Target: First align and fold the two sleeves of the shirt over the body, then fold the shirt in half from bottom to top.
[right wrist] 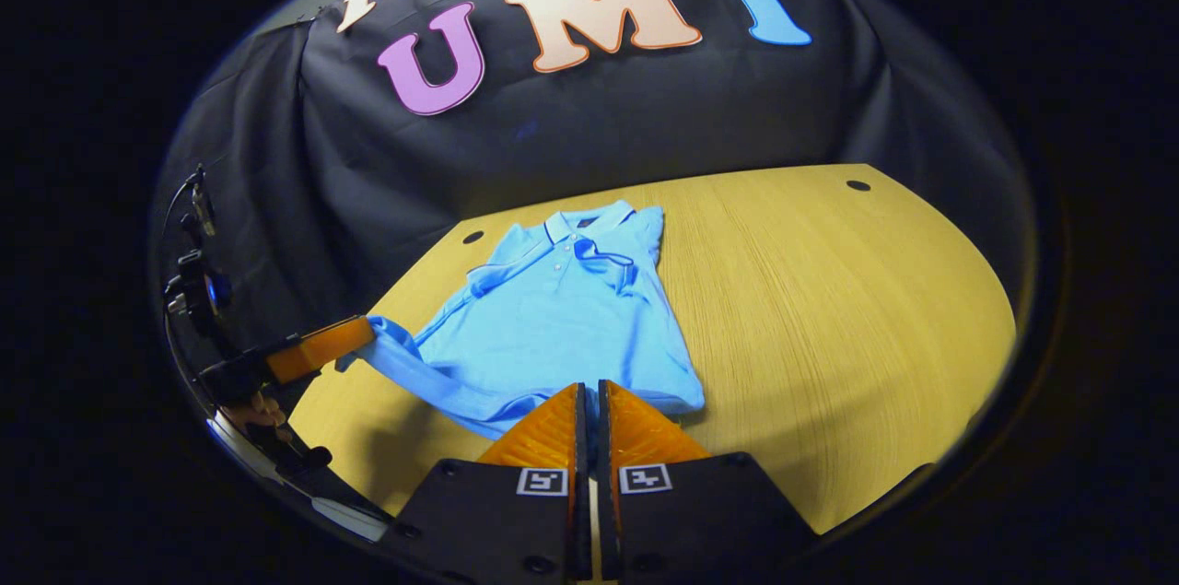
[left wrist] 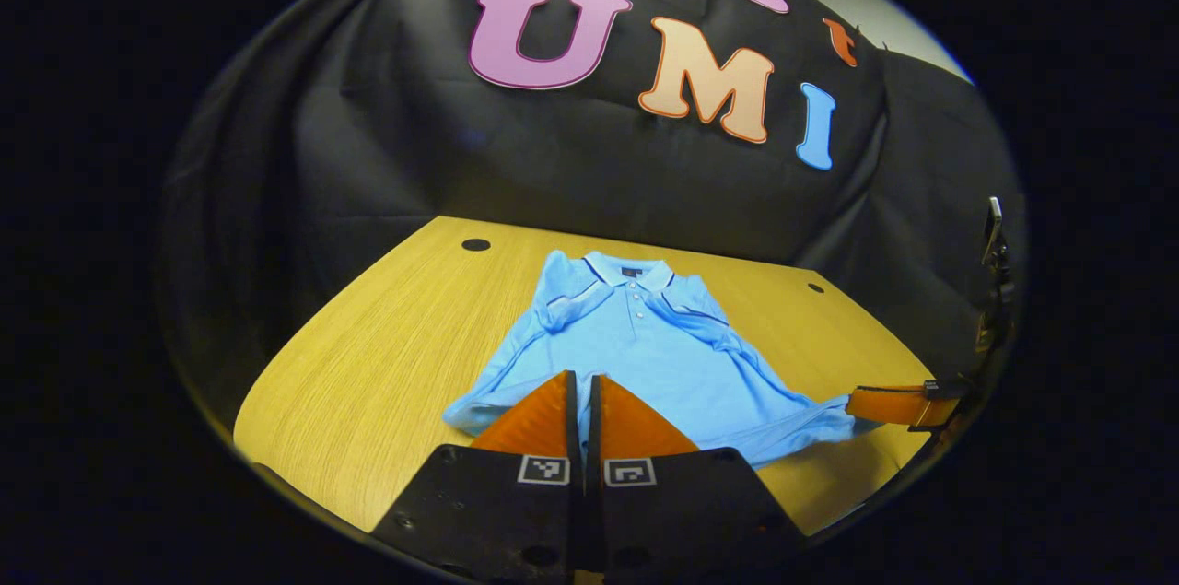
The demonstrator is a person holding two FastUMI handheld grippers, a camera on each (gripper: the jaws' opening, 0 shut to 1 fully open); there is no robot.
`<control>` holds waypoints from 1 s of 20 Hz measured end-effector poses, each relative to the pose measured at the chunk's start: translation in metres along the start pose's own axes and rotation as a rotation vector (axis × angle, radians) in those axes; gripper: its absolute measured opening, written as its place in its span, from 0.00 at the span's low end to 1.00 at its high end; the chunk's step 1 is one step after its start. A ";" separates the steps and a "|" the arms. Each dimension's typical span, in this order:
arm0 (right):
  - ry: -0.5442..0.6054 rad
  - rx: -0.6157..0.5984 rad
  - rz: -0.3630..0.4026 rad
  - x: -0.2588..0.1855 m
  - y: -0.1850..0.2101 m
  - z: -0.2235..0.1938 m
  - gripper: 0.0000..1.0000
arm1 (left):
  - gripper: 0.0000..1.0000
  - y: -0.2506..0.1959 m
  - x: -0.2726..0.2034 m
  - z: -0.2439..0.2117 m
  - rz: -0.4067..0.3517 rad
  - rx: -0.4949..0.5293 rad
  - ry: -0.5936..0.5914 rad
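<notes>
A light blue polo shirt (left wrist: 645, 345) (right wrist: 553, 318) lies face up on the wooden table (left wrist: 387, 355) (right wrist: 829, 309), collar toward the far wall. Both short sleeves (left wrist: 566, 304) (left wrist: 705, 313) are folded in over the chest. My left gripper (left wrist: 582, 380) is shut on the bottom hem near one corner, a strip of blue cloth between its fingers. It also appears at the left of the right gripper view (right wrist: 364, 327), pulling that hem corner out and slightly up. My right gripper (right wrist: 590, 389) is shut on the hem at the other corner and also appears in the left gripper view (left wrist: 852, 403).
Round cable holes sit in the tabletop near the back (left wrist: 475, 244) (left wrist: 815, 287) (right wrist: 857, 185). A stand with a small device rises at the booth's side (left wrist: 993, 235) (right wrist: 198, 290). A hand (right wrist: 253, 410) holds the left gripper. Bare wood stretches to both sides of the shirt.
</notes>
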State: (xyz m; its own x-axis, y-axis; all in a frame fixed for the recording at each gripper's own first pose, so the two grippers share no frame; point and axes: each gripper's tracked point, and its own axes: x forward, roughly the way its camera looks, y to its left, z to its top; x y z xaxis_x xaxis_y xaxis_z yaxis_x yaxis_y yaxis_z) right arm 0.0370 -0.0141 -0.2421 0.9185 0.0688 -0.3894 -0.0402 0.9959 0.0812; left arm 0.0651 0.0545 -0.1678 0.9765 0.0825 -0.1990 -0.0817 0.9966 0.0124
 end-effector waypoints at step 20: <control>-0.182 -0.067 -0.155 0.219 -0.029 0.175 0.03 | 0.00 0.054 0.213 0.091 -0.092 -0.038 -0.039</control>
State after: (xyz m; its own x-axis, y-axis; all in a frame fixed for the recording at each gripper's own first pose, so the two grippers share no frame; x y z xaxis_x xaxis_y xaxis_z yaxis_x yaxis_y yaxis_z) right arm 0.3078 -0.0383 -0.1693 0.9711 -0.0910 -0.2206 0.0865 0.9958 -0.0300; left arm 0.2865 0.1259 -0.1206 0.9872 -0.0088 -0.1592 0.0021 0.9991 -0.0418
